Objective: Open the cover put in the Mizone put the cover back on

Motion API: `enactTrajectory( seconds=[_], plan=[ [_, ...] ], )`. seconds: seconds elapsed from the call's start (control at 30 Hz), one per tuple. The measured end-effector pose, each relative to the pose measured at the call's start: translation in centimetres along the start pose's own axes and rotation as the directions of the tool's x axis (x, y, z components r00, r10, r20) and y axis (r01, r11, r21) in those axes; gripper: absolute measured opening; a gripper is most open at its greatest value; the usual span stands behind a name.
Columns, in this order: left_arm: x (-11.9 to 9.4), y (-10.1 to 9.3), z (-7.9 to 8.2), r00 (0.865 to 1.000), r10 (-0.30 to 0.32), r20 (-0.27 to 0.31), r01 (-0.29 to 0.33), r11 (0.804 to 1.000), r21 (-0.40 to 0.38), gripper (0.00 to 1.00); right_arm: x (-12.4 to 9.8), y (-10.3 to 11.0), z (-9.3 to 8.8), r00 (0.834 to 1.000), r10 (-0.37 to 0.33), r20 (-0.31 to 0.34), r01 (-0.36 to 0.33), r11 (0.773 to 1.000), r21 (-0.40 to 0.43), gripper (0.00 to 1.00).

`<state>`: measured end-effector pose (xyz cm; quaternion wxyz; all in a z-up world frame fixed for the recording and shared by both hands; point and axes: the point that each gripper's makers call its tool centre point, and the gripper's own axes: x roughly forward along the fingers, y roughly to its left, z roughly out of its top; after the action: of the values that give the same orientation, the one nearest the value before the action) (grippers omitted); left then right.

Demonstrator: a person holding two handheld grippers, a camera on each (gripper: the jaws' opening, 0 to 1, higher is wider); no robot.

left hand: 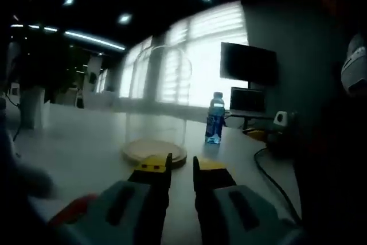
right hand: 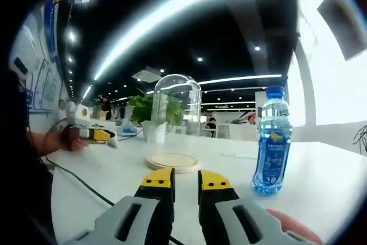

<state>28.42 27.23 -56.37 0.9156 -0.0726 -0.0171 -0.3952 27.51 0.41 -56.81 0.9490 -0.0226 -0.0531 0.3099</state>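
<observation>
A clear glass dome cover (left hand: 156,93) stands on a round wooden base (left hand: 153,152) on the white table, just beyond my left gripper (left hand: 182,167), whose jaws stand close together with nothing between them. The blue Mizone bottle (left hand: 215,119) stands upright to the right of the dome, blue cap on. In the right gripper view the dome (right hand: 175,104) and its base (right hand: 173,162) are straight ahead, and the Mizone bottle (right hand: 272,142) stands near on the right. My right gripper (right hand: 186,182) is shut and empty, short of the base. The left gripper (right hand: 94,135) shows far left in a hand.
A black cable (right hand: 86,185) runs over the table (right hand: 321,176) on the left. A potted plant (right hand: 150,113) stands behind the dome. A dark monitor (left hand: 248,63), a second cable (left hand: 275,179) and a small white device (left hand: 281,119) sit at the right.
</observation>
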Motion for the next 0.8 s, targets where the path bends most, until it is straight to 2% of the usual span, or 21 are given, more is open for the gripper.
enactTrajectory(
  seconds=[0.2, 0.43, 0.67, 0.8],
  plan=[
    [0.1, 0.5, -0.3, 0.999, 0.03, -0.011, -0.03, 0.999, 0.021, 0.09, 0.0, 0.1, -0.1, 1.0, 0.006, -0.003, -0.006, 1.0, -0.002, 0.11],
    [0.1, 0.7, -0.1, 0.999, 0.031, 0.003, -0.031, 0.999, -0.025, 0.09, 0.0, 0.1, -0.2, 1.0, 0.013, -0.006, -0.013, 1.0, 0.003, 0.11],
    [0.5, -0.4, -1.0, 0.999, 0.006, -0.043, -0.004, 0.999, 0.05, 0.09, 0.1, 0.1, -0.3, 1.0, 0.015, -0.012, -0.015, 1.0, 0.008, 0.11],
    [0.5, -0.4, -1.2, 0.999, 0.005, -0.054, -0.002, 0.998, 0.062, 0.09, 0.1, 0.0, -0.4, 1.0, 0.016, -0.014, -0.016, 1.0, 0.011, 0.11]
  ],
)
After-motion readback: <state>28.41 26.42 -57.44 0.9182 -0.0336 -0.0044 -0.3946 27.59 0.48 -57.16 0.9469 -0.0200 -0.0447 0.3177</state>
